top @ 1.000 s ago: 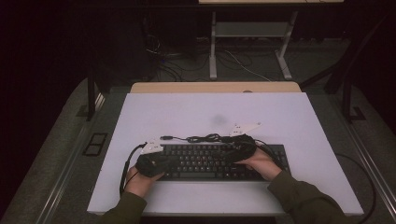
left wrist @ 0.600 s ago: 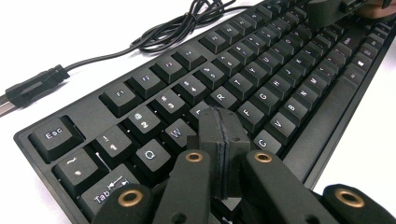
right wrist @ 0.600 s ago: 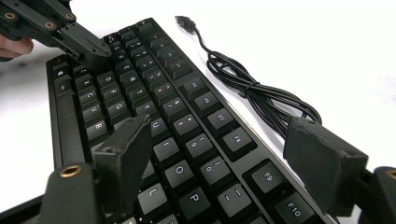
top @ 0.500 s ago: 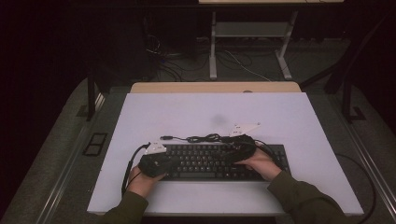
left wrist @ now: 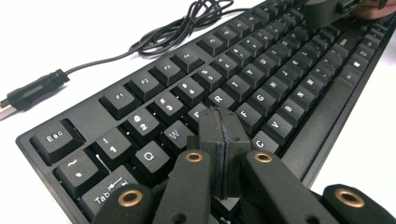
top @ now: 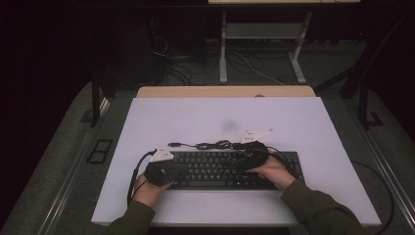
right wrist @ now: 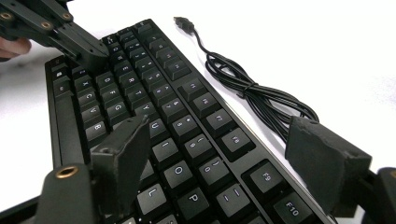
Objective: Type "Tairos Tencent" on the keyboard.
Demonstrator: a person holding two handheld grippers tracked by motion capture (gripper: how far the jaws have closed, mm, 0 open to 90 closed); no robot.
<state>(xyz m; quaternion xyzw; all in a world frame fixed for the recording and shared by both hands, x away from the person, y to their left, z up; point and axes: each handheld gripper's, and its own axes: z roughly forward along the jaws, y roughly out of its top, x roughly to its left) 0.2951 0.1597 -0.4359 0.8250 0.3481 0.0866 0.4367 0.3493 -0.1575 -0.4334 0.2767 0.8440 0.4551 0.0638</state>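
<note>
A black keyboard (top: 220, 169) lies near the front of the white table, its cable (top: 210, 145) coiled just behind it. My left gripper (top: 182, 169) is shut, and its joined tips (left wrist: 219, 122) rest over the letter keys by the left end, with nothing held. My right gripper (top: 243, 159) stands open over the right half of the keys. In the right gripper view its jaws (right wrist: 222, 126) straddle the upper key rows and the keyboard's back edge; they have just opened slightly, with no pad pressing on anything. The left gripper (right wrist: 91, 51) shows farther off there.
The cable's USB plug (left wrist: 32, 91) lies loose on the table left of the coil. White tabletop (top: 293, 122) extends behind and beside the keyboard. A wooden strip (top: 225, 91) borders the far edge; beyond it are desk legs (top: 223, 54) and floor cables.
</note>
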